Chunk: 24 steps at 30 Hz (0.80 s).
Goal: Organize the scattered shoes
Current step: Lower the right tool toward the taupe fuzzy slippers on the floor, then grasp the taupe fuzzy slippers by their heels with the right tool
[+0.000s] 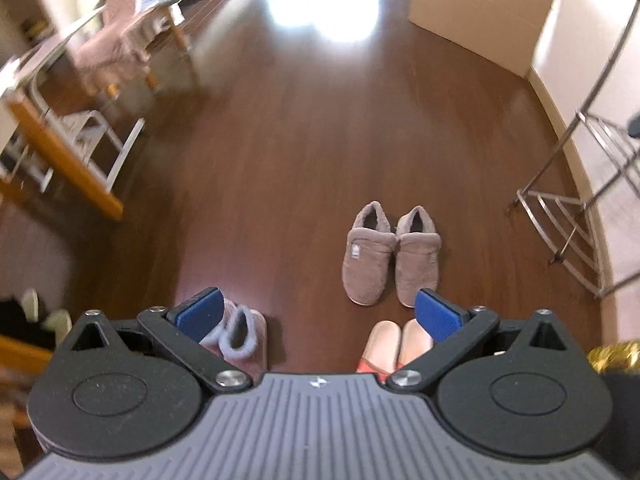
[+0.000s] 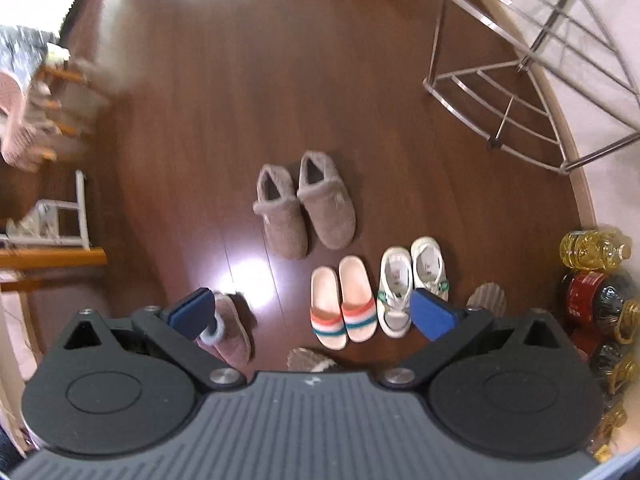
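A pair of brown fuzzy slippers stands side by side on the wood floor; it also shows in the left wrist view. Nearer, a pair of pink striped slides lies beside a pair of white sneakers. The slides' toes show in the left wrist view. A single mauve slipper with a pale fur collar lies at the lower left, also in the left wrist view. Two more fuzzy shoes are partly hidden. My left gripper and my right gripper are open, empty, high above the shoes.
A metal shoe rack stands against the right wall, also in the left wrist view. Oil bottles stand at the right edge. A wooden table with a white stool under it is at left. A cardboard box stands far back.
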Available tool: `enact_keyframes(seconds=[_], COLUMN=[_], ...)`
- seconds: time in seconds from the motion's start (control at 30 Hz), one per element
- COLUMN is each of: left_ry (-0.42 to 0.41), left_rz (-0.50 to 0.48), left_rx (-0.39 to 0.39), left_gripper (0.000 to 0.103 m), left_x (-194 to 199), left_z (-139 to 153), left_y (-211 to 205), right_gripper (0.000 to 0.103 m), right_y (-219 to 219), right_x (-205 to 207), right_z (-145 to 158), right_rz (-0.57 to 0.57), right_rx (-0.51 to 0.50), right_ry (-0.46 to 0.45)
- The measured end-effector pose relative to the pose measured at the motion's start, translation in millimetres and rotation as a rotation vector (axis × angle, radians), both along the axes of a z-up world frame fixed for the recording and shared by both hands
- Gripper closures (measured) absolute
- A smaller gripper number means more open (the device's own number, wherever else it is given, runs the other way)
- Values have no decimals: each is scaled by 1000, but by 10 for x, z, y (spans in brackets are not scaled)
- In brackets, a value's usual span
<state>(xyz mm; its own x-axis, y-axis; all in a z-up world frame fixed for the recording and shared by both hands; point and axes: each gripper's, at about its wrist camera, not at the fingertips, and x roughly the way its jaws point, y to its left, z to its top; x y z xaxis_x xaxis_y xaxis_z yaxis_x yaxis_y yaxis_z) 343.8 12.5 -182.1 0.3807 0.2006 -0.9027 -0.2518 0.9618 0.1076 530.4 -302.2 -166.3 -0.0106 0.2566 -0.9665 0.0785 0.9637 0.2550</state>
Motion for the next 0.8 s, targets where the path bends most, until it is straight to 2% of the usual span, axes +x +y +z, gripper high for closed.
enact_keyframes(seconds=[0.07, 0.17, 0.23, 0.27, 0.33, 0.37, 0.47, 0.53, 0.57, 0.6, 0.63, 0.67, 0.73, 0.8], left_ry=[12, 9, 2, -4, -3, 13, 73, 88, 93, 101, 104, 114, 132, 167], left_rz=[8, 73, 107, 134, 158, 167, 162, 137, 119, 88, 74, 48, 34, 25], left_rx=[2, -21, -22, -17, -22, -16, 6, -12, -20, -16, -9, 3, -7, -14], left_gripper=[0, 0, 0, 0, 0, 0, 0, 0, 0, 0, 0, 0, 0, 0], left_x=[122, 324, 407, 481, 578, 684, 944, 1109, 1187, 1282, 1316, 1418, 1544, 1620], left_z=[-133, -405, -641, -859, -1220, -1567, -2438, -2999, -3254, -3536, -3675, -3997, -4445, -4779], left_y=[25, 19, 7, -49, -124, -212, -391, -511, -575, -650, -689, -772, -849, -898], right_gripper=[0, 0, 0, 0, 0, 0, 1, 1, 1, 1, 1, 1, 1, 1], right_y=[233, 564, 768, 858, 1121, 1187, 1407, 1617, 1673, 1751, 1824, 1856, 1934, 2006], right_x=[102, 400, 619, 712, 1063, 1172, 1587, 1880, 1933, 2008, 2081, 2116, 2141, 2126], right_z=[-242, -602, -835, -944, -1497, -1701, -2596, -3467, -3640, -3948, -4322, -4548, -5214, -5569], right_rz=[37, 103, 155, 179, 260, 269, 267, 265, 267, 268, 258, 242, 193, 206], right_rx=[-11, -5, 5, 9, 26, 38, 72, 71, 71, 67, 59, 57, 70, 53], right_ry=[34, 64, 77, 82, 101, 111, 174, 234, 240, 257, 283, 304, 373, 414])
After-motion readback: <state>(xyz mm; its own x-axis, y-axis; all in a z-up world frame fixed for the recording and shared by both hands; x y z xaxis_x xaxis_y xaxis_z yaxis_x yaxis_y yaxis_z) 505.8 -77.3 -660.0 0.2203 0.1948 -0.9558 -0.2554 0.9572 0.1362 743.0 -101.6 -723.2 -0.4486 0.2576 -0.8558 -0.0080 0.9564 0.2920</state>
